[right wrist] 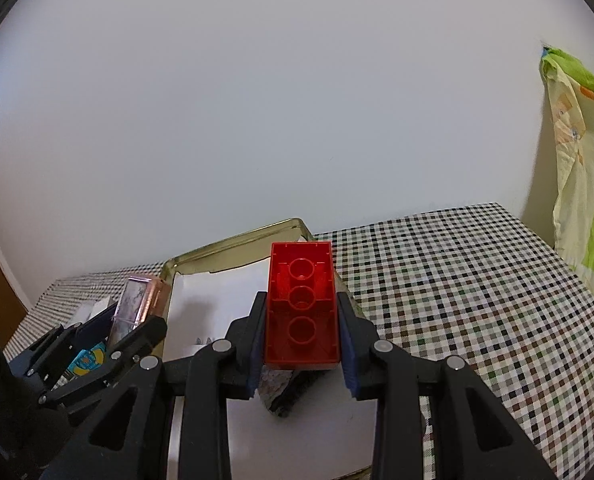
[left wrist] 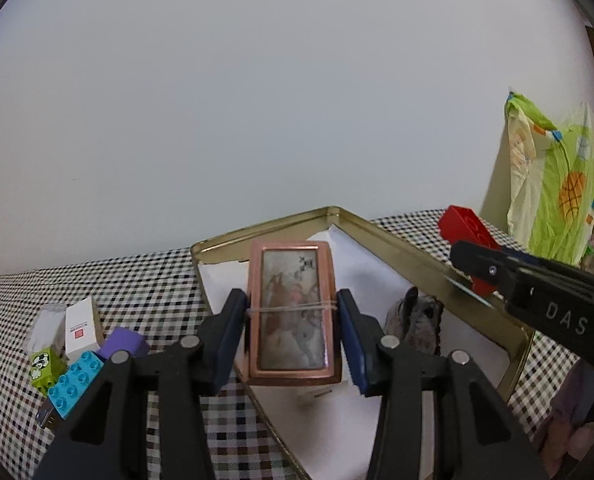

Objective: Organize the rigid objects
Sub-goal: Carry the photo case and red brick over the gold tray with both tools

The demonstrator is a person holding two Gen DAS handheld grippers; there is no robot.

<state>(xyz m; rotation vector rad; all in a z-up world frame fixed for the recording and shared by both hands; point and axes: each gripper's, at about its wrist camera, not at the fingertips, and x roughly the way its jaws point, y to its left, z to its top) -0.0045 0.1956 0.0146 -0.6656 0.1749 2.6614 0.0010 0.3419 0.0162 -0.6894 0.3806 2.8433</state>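
My left gripper [left wrist: 293, 316] is shut on a flat pink-rimmed case [left wrist: 291, 288] bound with a rubber band, and holds it above the gold tin tray [left wrist: 397, 240]. White paper lines the tray, and a grey stone [left wrist: 415, 316] lies on it. My right gripper [right wrist: 302, 320] is shut on a red brick [right wrist: 302, 304] whose hollow underside faces the camera; it hangs over the tray's [right wrist: 233, 246] right side, just above the stone [right wrist: 277, 394]. In the left wrist view the right gripper [left wrist: 477, 268] with the red brick [left wrist: 463, 224] comes in from the right. In the right wrist view the left gripper [right wrist: 137, 320] carries the case [right wrist: 137, 300].
Left of the tray, on the checked cloth [left wrist: 137, 280], lie a green block [left wrist: 47, 366], a cyan brick [left wrist: 75, 382], a purple block [left wrist: 125, 342] and a white box [left wrist: 81, 330]. A green patterned cloth [left wrist: 557, 188] hangs at the far right. Checked cloth [right wrist: 477, 280] stretches right of the tray.
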